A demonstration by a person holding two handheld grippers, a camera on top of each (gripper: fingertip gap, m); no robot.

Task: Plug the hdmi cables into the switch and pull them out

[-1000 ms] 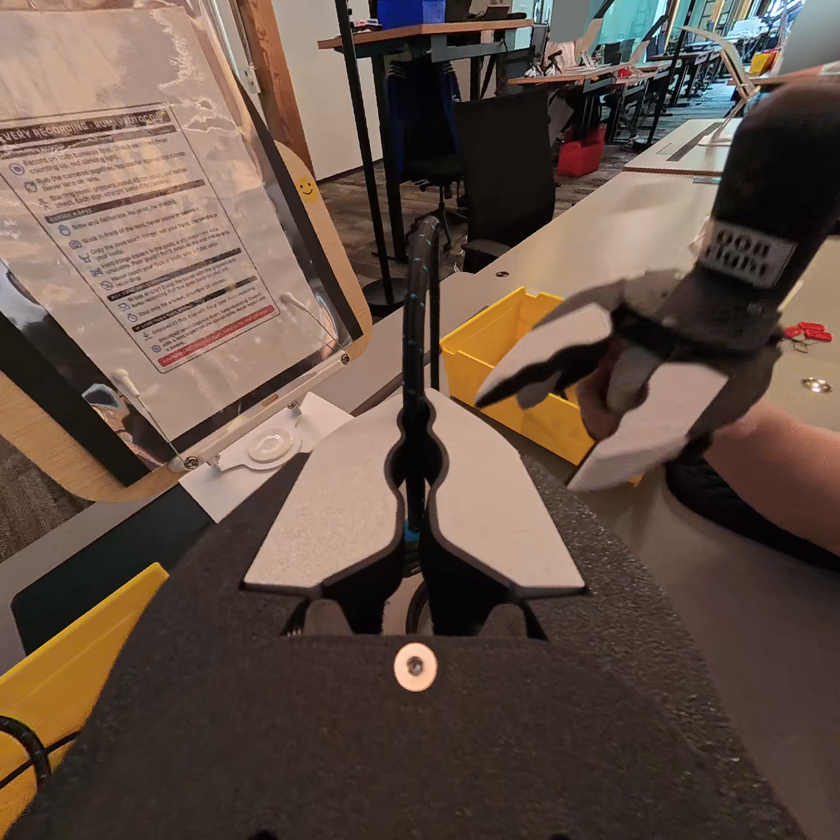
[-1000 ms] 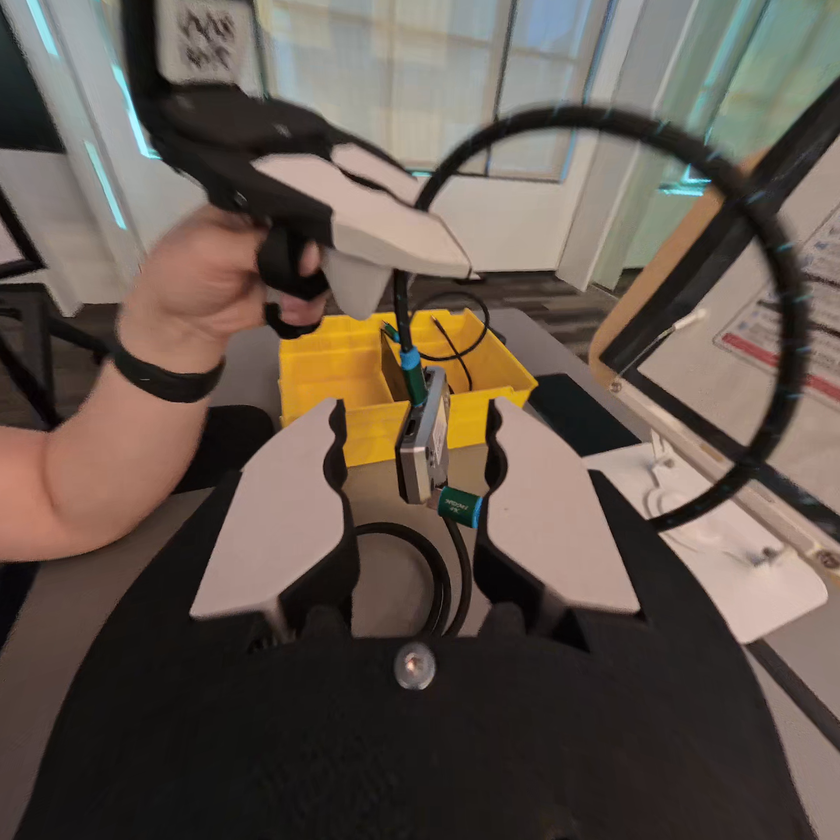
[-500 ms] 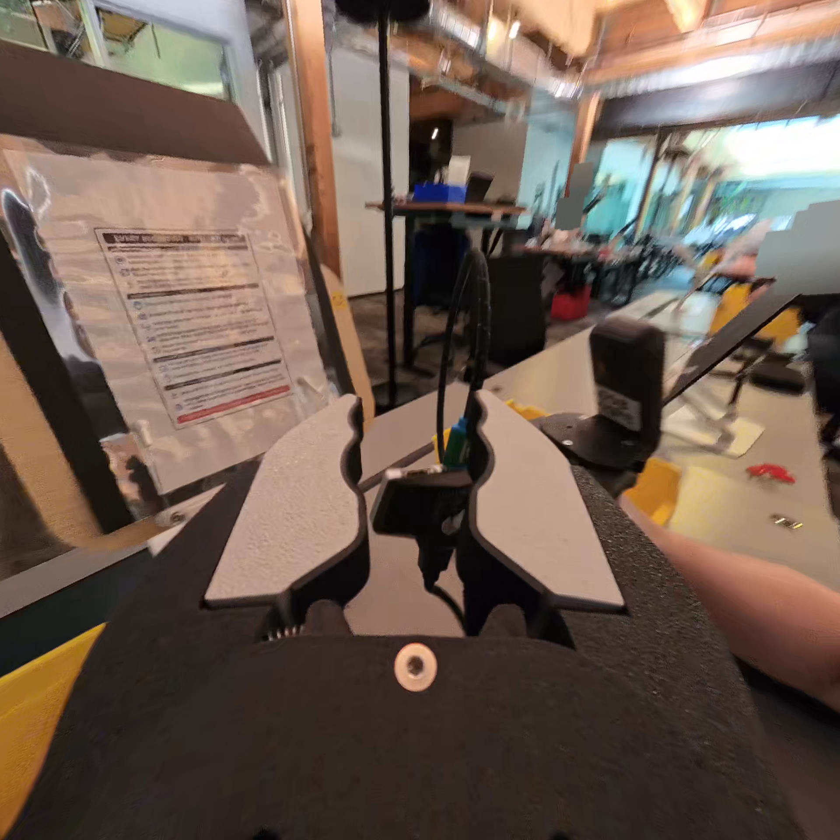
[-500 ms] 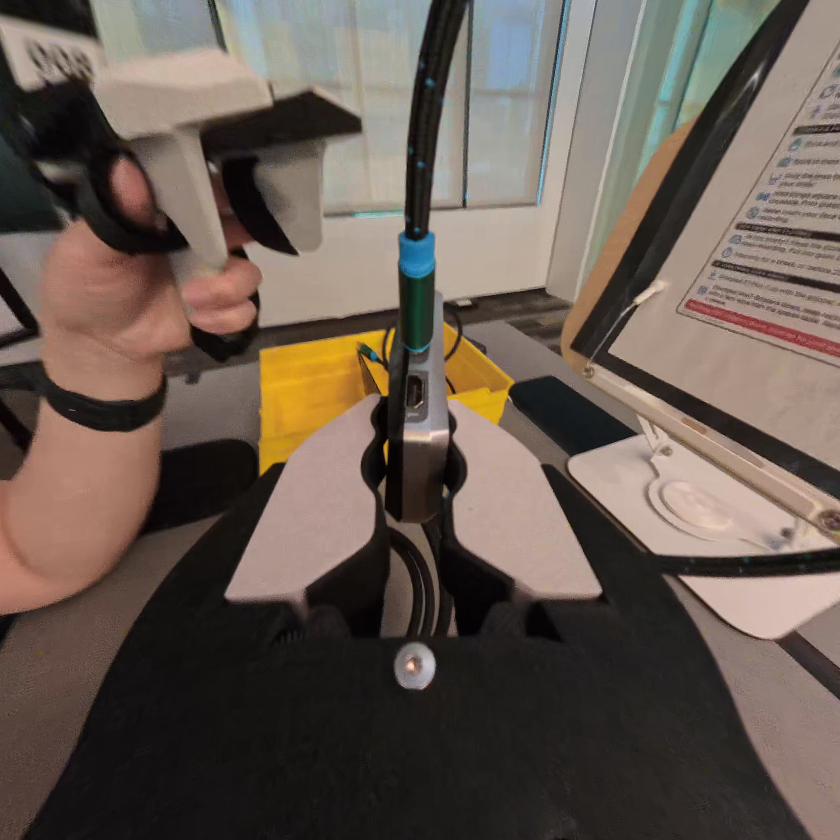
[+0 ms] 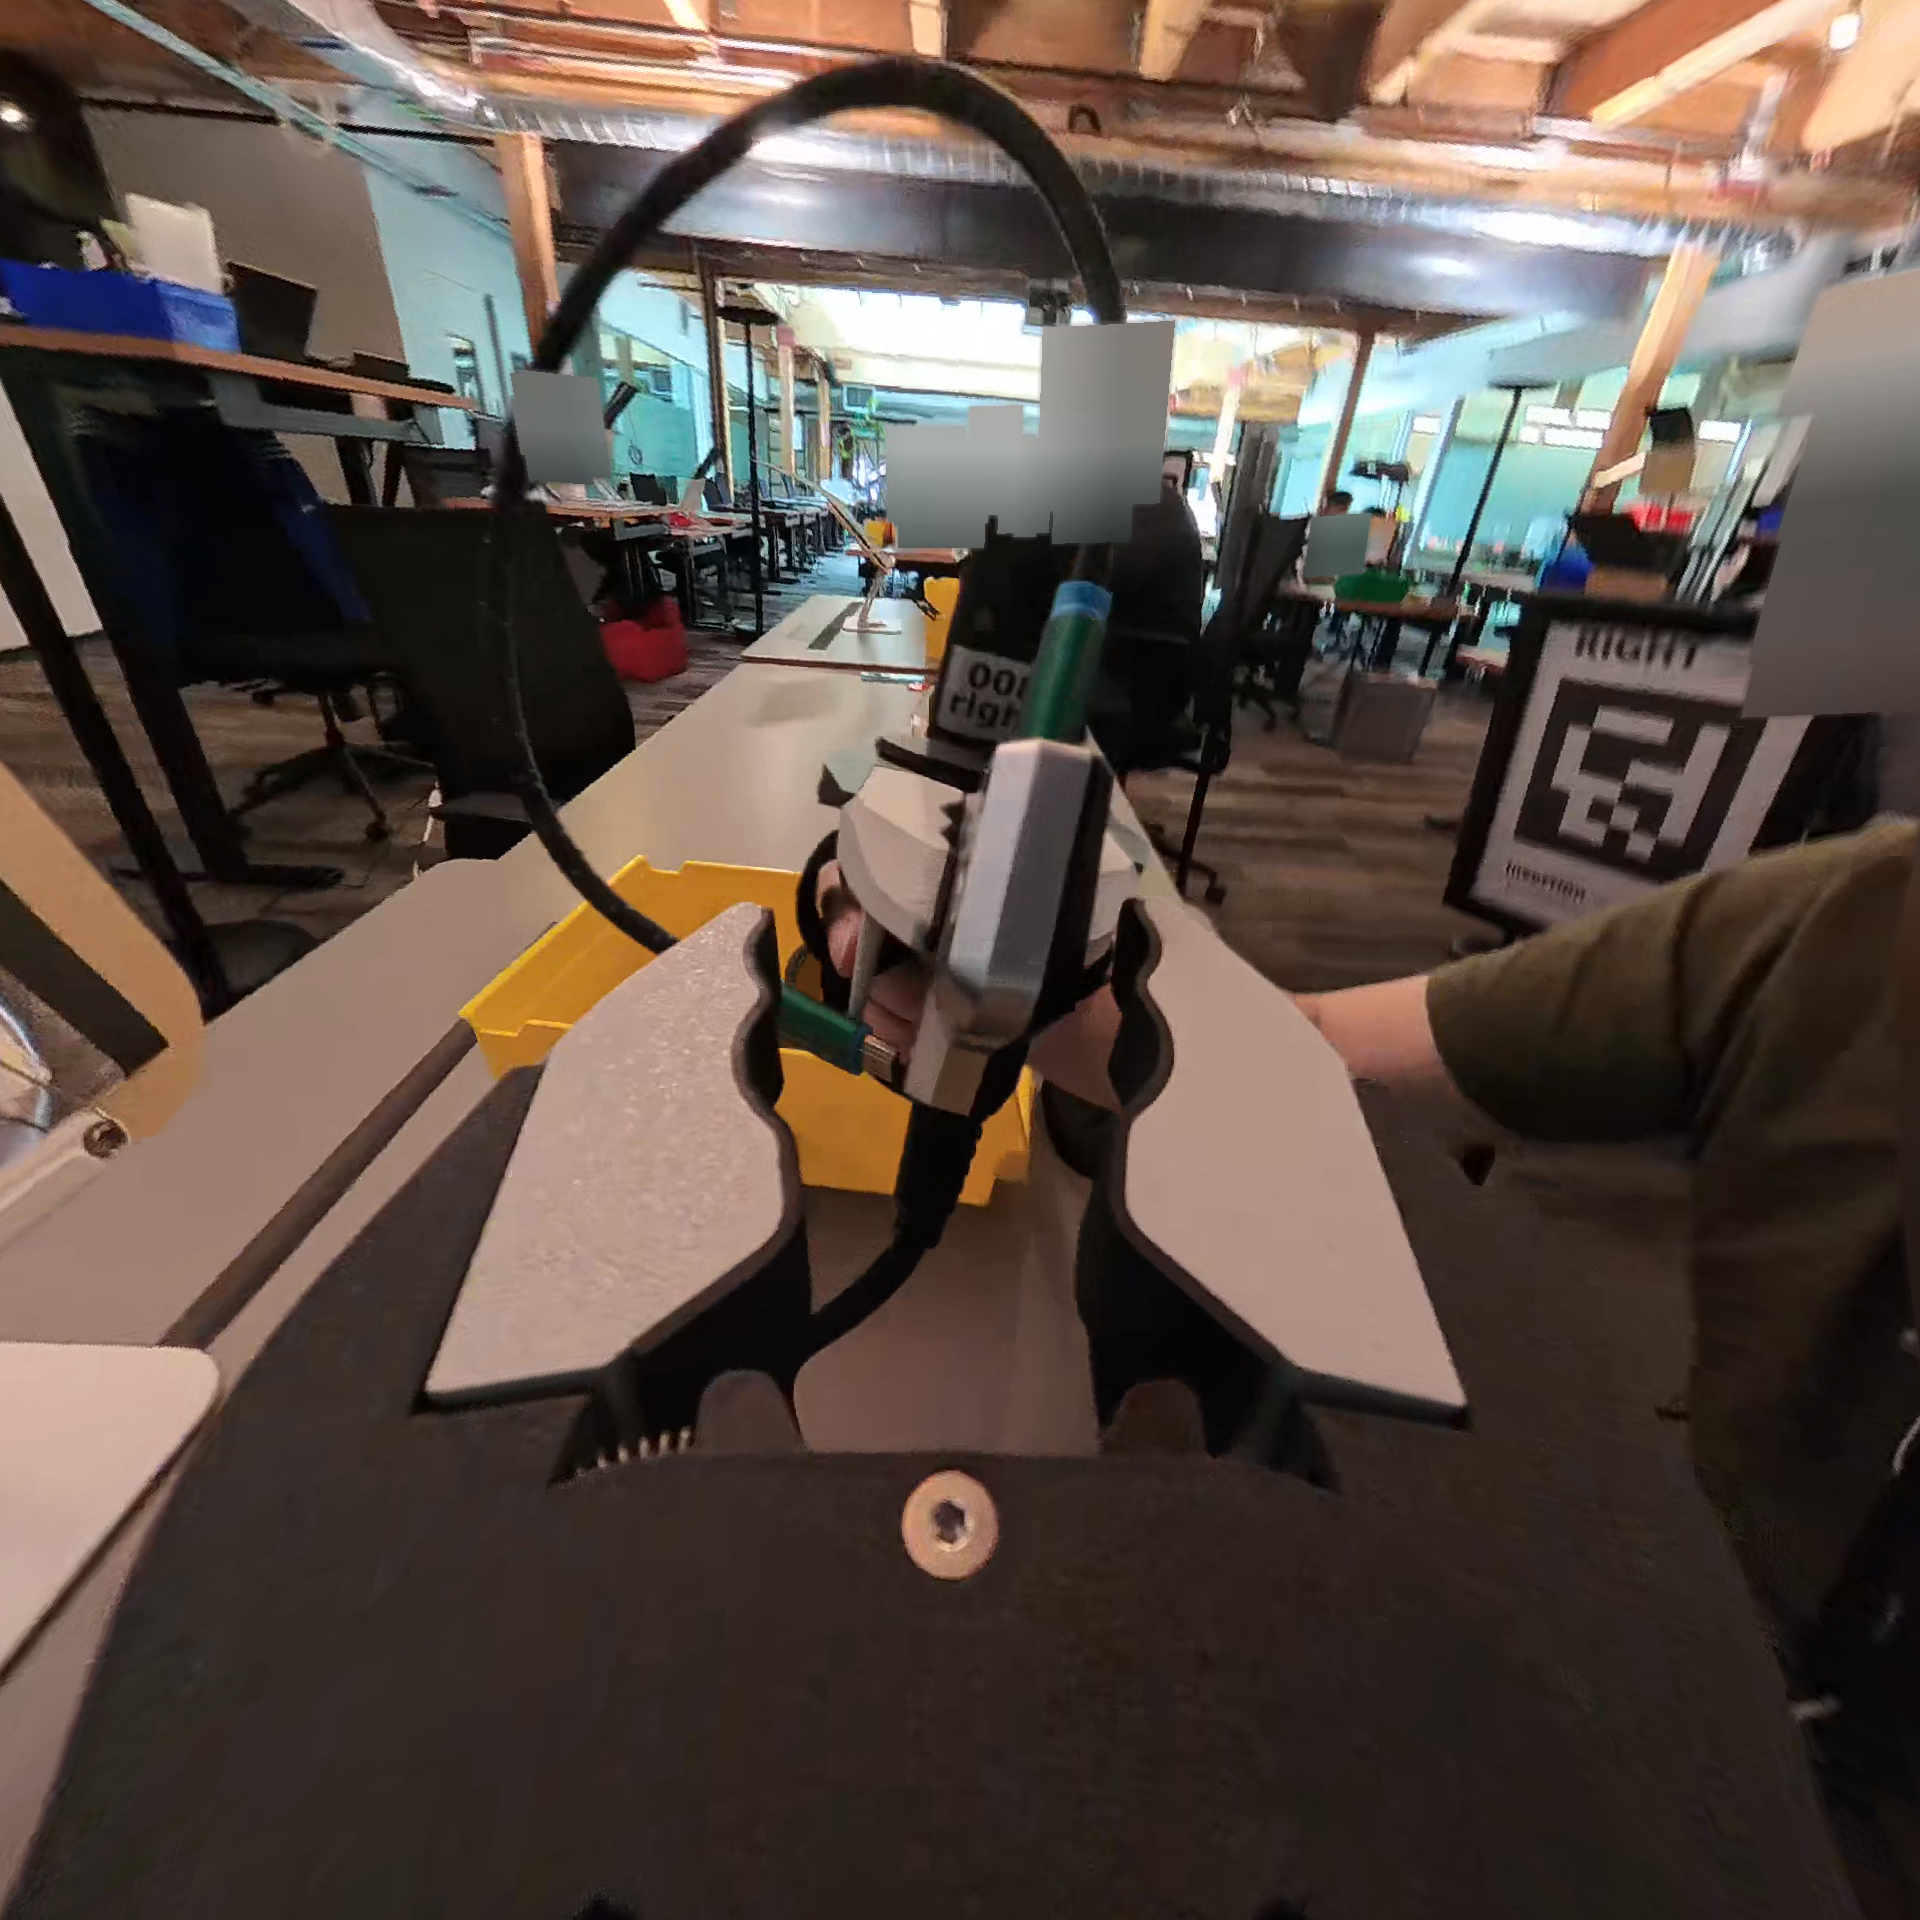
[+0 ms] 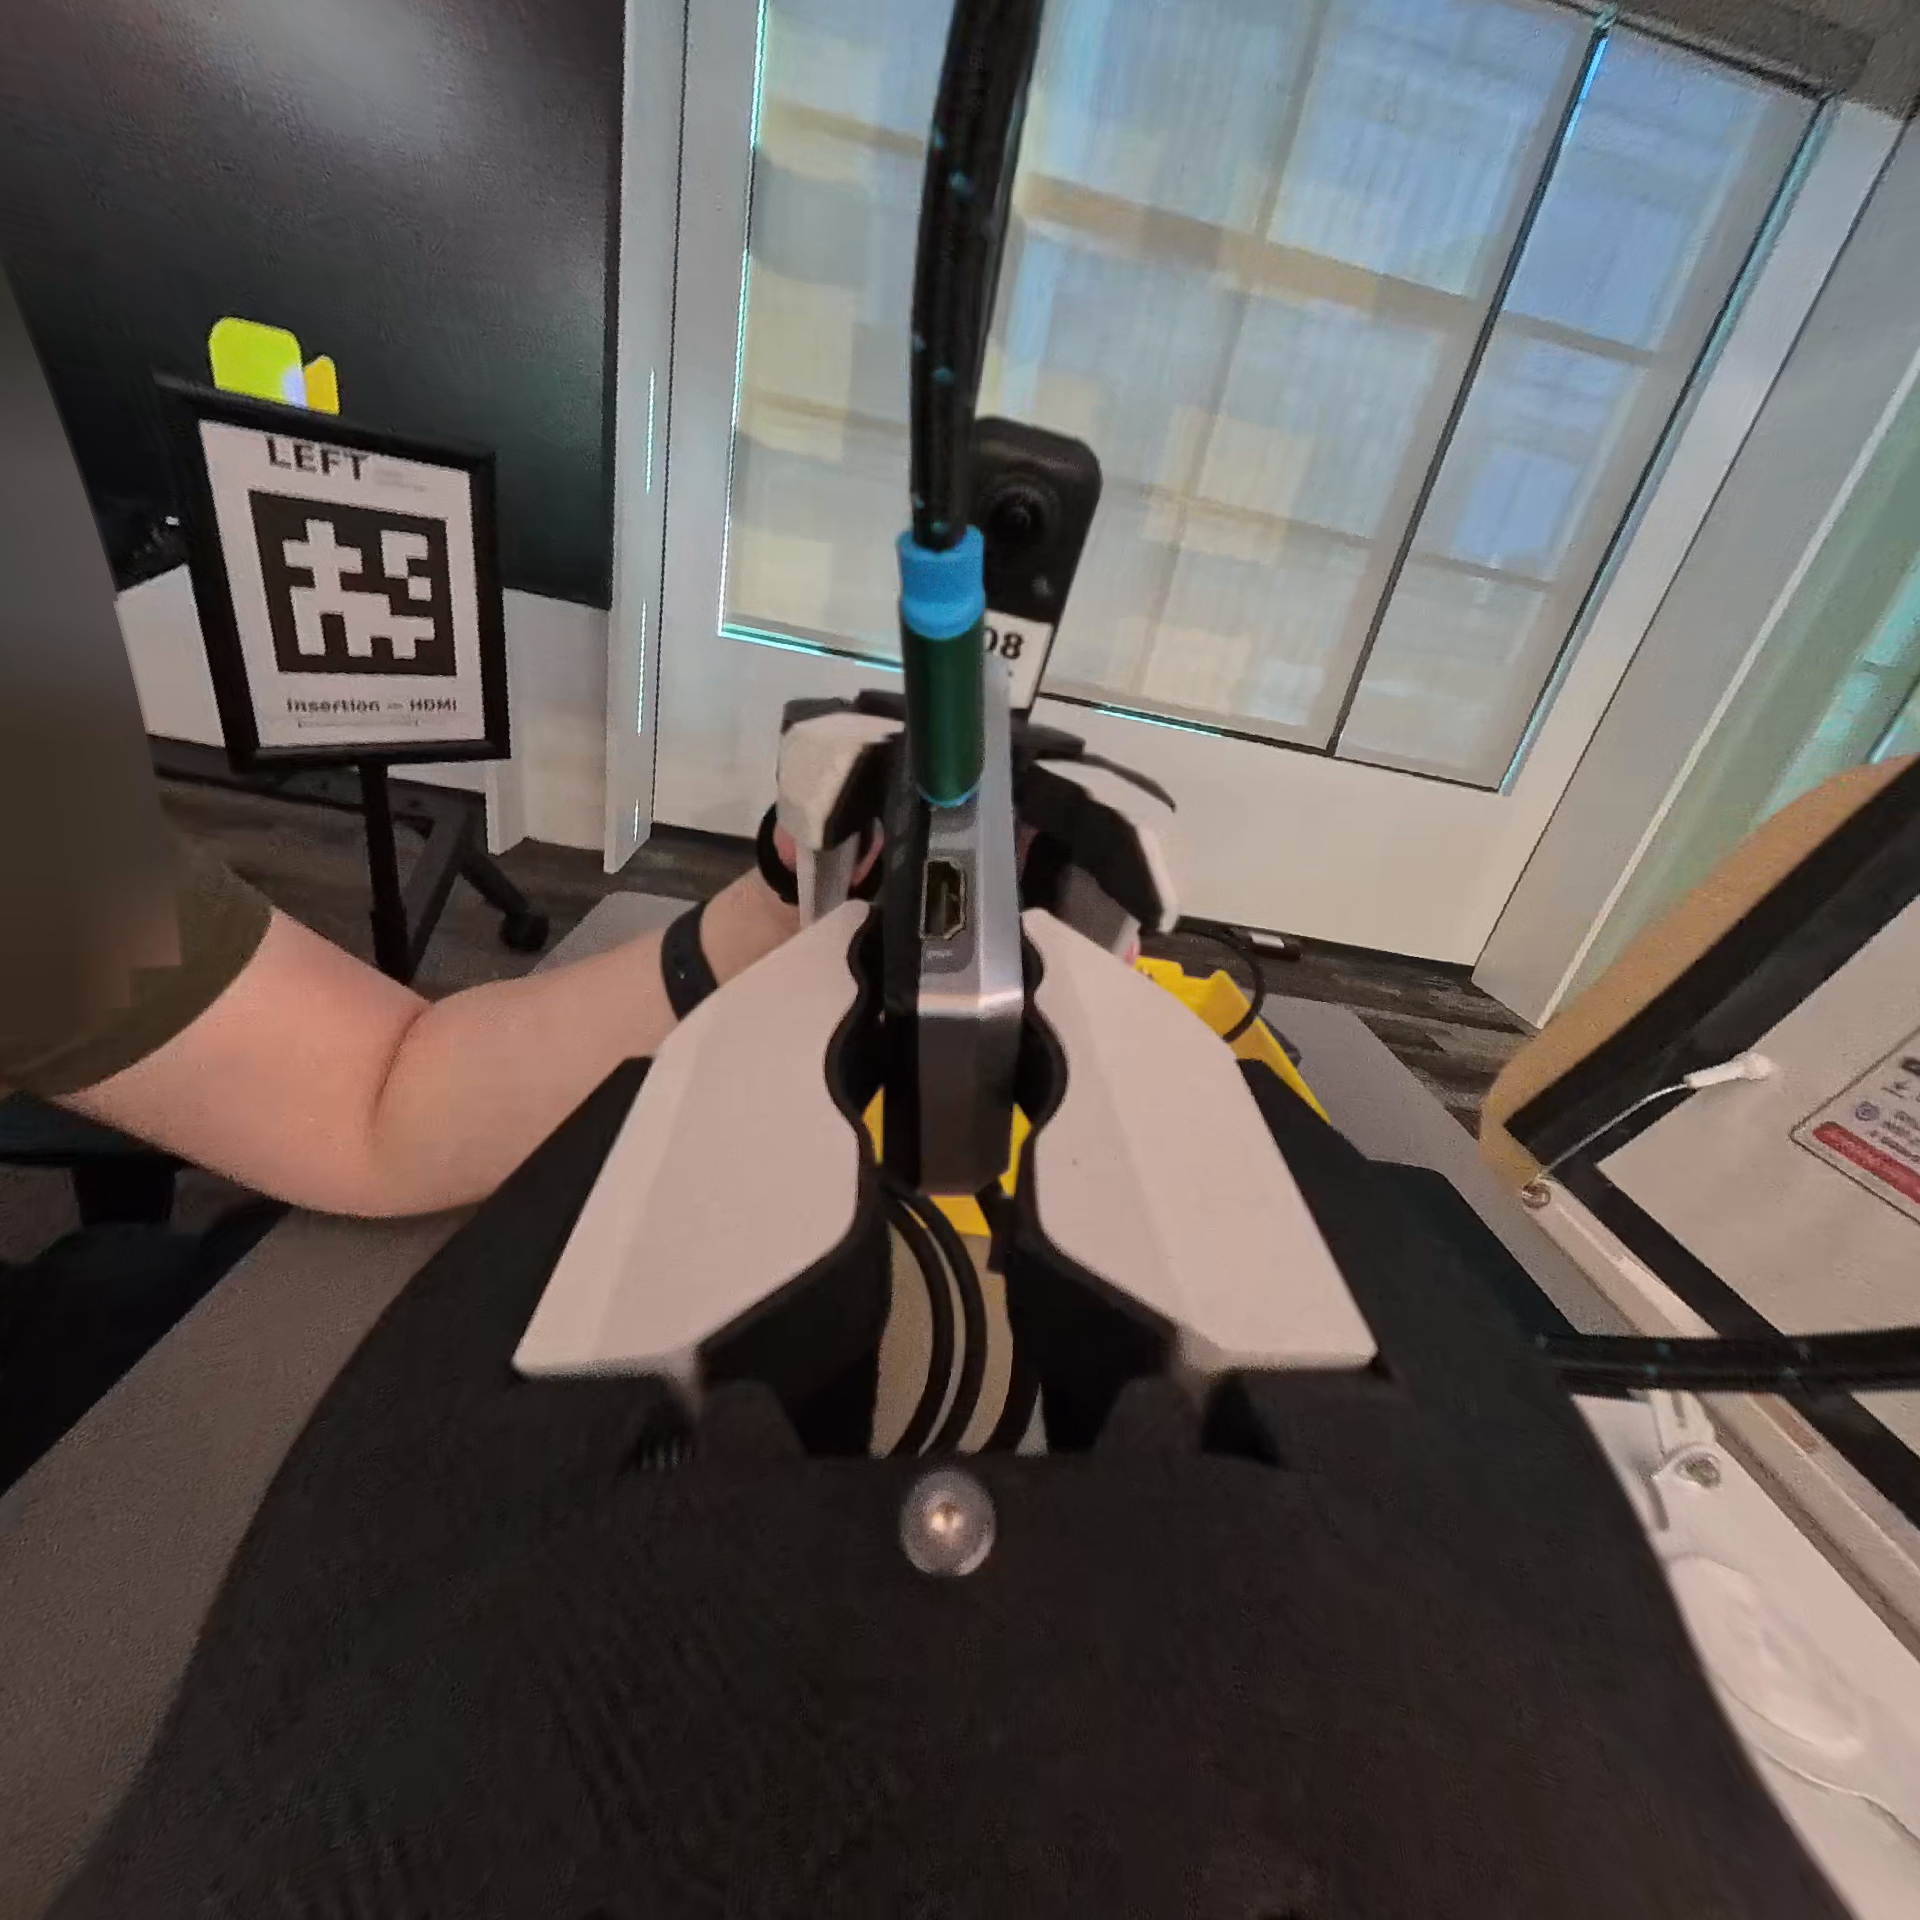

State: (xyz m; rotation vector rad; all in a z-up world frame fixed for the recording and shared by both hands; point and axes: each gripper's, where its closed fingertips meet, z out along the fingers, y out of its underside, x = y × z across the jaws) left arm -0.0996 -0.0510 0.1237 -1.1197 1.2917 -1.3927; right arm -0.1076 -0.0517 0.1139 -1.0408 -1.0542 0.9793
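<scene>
My right gripper (image 6: 945,925) is shut on the silver switch (image 6: 961,1039) and holds it upright above the table. A green HDMI plug (image 6: 940,717) with a blue collar sits in the switch's top end; its black cable rises out of view. One port (image 6: 943,899) on the near face is empty. My left gripper (image 5: 940,935) is open and empty, facing the switch (image 5: 1023,894), which stands just beyond its fingertips. A second green plug (image 5: 821,1029) lies by the switch's lower left edge with its metal tip showing. The black cable (image 5: 883,78) loops high overhead.
A yellow bin (image 5: 582,977) stands on the grey table behind the switch. A person's arm (image 5: 1558,987) reaches in from the right. A framed marker sign (image 6: 343,582) stands to the left, and a board with a laminated sheet (image 6: 1714,987) and a white pad (image 6: 1766,1662) to the right. Both grippers' tips are close together, under 4 cm apart.
My left gripper let go of the cable, opened and swung round to face the right gripper. My right gripper closed on the switch and raised it.
</scene>
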